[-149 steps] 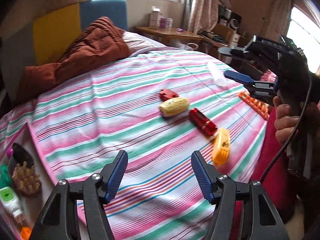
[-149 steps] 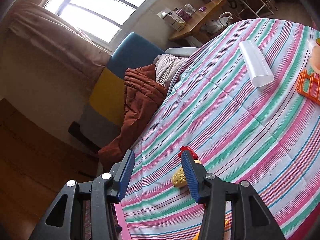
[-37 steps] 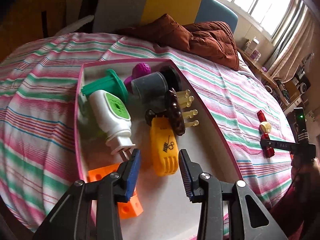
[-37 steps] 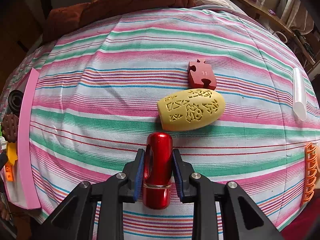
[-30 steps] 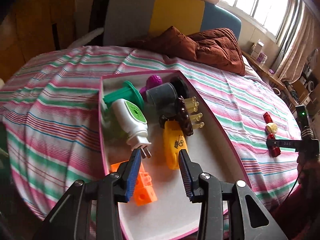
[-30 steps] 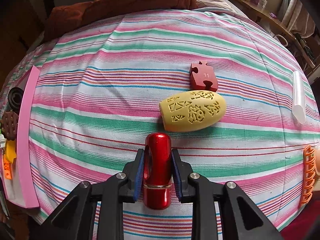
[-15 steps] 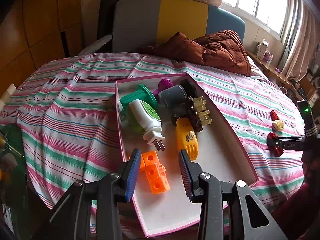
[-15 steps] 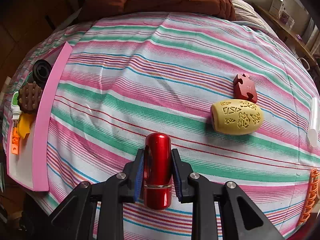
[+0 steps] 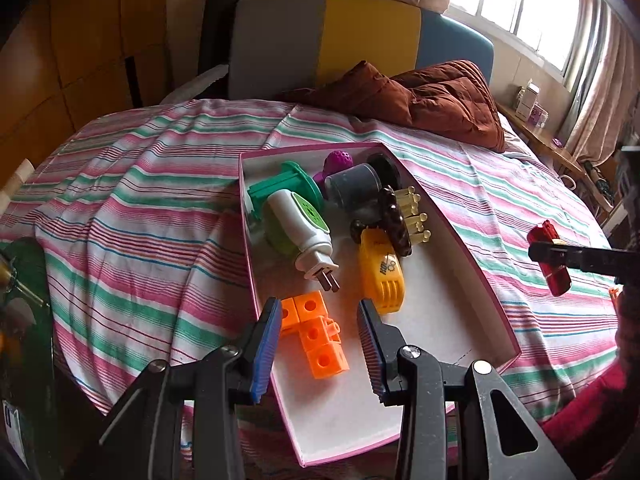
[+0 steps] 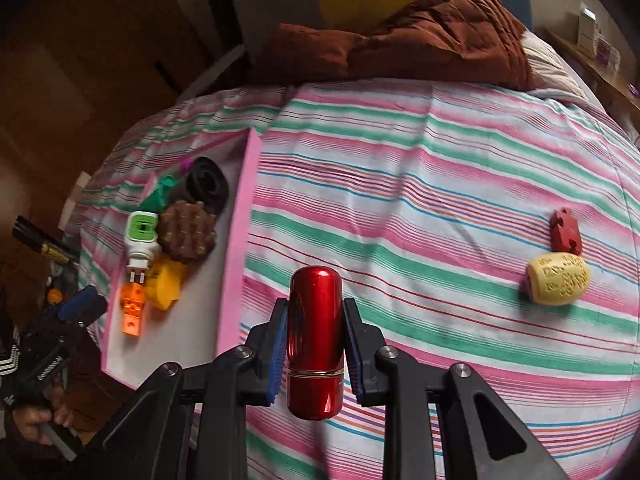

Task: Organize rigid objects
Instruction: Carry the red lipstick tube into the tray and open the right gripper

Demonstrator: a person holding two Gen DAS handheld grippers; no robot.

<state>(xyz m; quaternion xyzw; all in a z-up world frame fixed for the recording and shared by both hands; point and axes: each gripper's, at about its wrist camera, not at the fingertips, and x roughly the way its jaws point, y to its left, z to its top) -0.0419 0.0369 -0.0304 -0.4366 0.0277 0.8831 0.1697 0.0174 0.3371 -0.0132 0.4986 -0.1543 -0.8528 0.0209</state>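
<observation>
**Carrying the red cylinder above the bed**

Clamped between the pads of the right tool (image 10: 315,336), a glossy red cylinder (image 10: 315,340) is held above the striped bedsheet (image 10: 440,184), just right of the pink box (image 10: 234,264). The left tool (image 9: 318,344) is seen empty, its pads apart, above the box's near end, over the orange blocks (image 9: 316,336). A yellow perforated shell (image 10: 558,278) and a red puzzle piece (image 10: 565,230) lie touching, far right on the sheet.

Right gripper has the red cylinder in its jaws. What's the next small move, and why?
Probably carry the red cylinder over the pink wall of the box and release it above the bare white floor near the orange blocks. The right gripper clamps it above the striped sheet, short of the box.
</observation>
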